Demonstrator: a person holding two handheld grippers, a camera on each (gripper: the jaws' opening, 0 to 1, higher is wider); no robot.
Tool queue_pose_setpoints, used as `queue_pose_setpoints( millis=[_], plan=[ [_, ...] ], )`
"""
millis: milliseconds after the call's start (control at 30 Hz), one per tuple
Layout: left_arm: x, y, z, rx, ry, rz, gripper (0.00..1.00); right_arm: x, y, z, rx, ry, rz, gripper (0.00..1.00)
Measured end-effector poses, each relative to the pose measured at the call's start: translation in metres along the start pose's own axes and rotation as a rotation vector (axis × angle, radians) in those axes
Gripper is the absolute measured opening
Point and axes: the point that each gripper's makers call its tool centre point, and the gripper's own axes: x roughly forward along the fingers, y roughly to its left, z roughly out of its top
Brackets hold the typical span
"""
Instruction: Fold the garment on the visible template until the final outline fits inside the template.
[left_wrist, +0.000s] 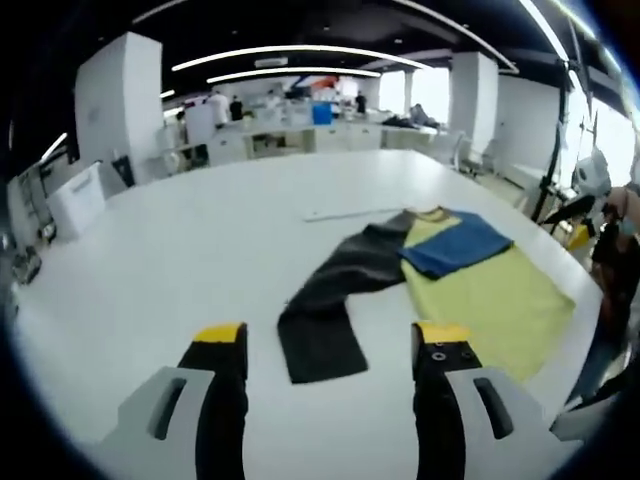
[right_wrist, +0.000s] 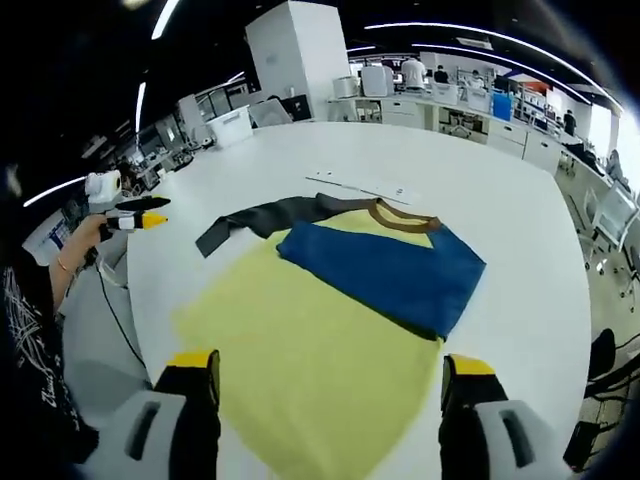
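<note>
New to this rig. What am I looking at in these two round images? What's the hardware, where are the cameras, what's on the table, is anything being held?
There is no robot here: a person holds a two-fingered gripper in each hand, and a fisheye camera rides on each one, looking forward along its fingers.

In the left gripper view, the left gripper hovers open above a white table, holding nothing. In the right gripper view, the right gripper is also open and empty, above the yellow body of the garment.

On the table lies one garment: a yellow shirt with a brown collar. Its blue sleeve is folded across the chest; its dark grey sleeve is stretched out sideways. The left gripper also shows at the left edge of the right gripper view, in the person's hand.
</note>
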Motion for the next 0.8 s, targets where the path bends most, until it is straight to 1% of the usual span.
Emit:
queue_pose_setpoints(
  millis=[100,167,200,233,267,400,533,633,767,800],
  plan=[
    [0.008,0.007,-0.001,-0.007,-0.005,0.014,0.54,-0.002,0.0,-0.003,0.005,-0.002,-0.013,0.91],
    [0.015,0.014,0.0,-0.016,-0.03,0.037,0.48,-0.002,0.002,-0.006,0.008,-0.004,-0.018,0.89],
    [0.017,0.017,-0.001,-0.021,-0.029,0.053,0.45,-0.002,0.002,-0.007,0.012,-0.009,-0.022,0.89],
    [0.022,0.02,-0.003,-0.005,-0.03,0.066,0.41,-0.001,0.003,-0.008,0.016,-0.02,-0.026,0.89],
    [0.027,0.024,-0.006,-0.002,-0.027,0.082,0.4,-0.001,0.005,-0.009,0.023,-0.029,-0.022,0.89],
    [0.041,0.029,-0.015,0.0,-0.015,0.102,0.38,0.0,0.011,-0.012,0.042,-0.041,-0.02,0.89],
    [0.053,0.032,-0.019,-0.007,-0.014,0.1,0.37,-0.002,0.011,-0.016,0.04,-0.038,-0.042,0.9],
    [0.065,0.036,-0.023,0.021,0.004,0.114,0.36,-0.003,0.01,-0.016,0.04,-0.039,-0.051,0.89],
    [0.078,0.041,-0.026,0.031,0.014,0.118,0.34,-0.005,0.012,-0.014,0.034,-0.042,-0.055,0.9],
    [0.083,0.044,-0.029,0.039,0.028,0.122,0.34,-0.005,0.013,-0.012,0.029,-0.047,-0.055,0.9]
  ],
)
